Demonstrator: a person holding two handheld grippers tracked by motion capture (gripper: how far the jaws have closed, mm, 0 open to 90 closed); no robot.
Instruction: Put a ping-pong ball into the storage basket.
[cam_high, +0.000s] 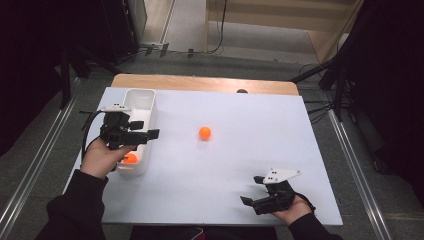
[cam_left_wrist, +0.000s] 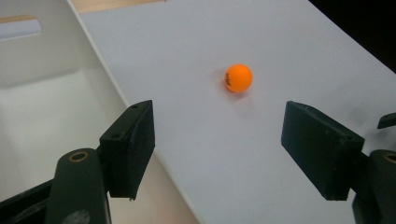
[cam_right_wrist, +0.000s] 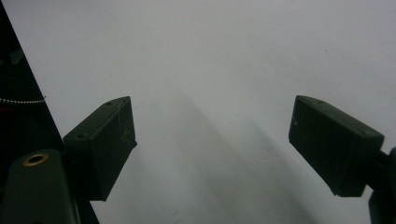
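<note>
Left claw (cam_high: 145, 136) released, jaws spread with nothing between them, hovering over the long right wall of the white bin (cam_high: 141, 100) at the table's (cam_high: 225, 175) left edge; one orange ball (cam_high: 130, 158) lying inside the bin near its near end, partly hidden behind the left hand (cam_high: 102, 159). Second orange ball (cam_high: 204, 133) out on the bare white table, well apart from the bin, ahead of the left claw with nothing between. Right claw (cam_high: 252, 192) also released and empty, low over the table's near right corner, well apart from both balls.
</note>
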